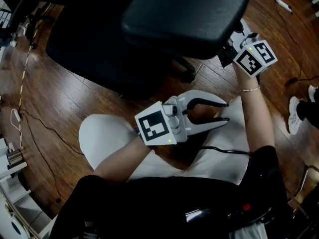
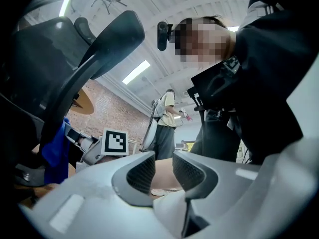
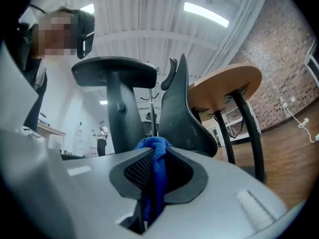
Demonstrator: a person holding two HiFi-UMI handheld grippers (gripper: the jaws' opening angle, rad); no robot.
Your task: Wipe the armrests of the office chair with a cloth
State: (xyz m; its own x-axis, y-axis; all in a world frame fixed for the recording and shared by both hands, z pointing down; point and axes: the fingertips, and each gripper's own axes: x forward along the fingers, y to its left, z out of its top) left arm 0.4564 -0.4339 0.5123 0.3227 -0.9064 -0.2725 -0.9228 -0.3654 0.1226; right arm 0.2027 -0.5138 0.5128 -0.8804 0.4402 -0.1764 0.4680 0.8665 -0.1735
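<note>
The black office chair's armrest pad fills the top of the head view, with the seat below it. My right gripper's marker cube shows at the pad's right edge; its jaws are hidden under the pad. Seen from the right gripper view, my right gripper is shut on a blue cloth, low beside the armrest and its post. My left gripper hangs over my lap, open, nothing between its pads. The left gripper view shows the armrest and the blue cloth.
The floor is dark wood, with cables trailing at the left and top right. Another person's shoe stands at the right edge. A round wooden table on black legs stands behind the chair back. A person stands further off.
</note>
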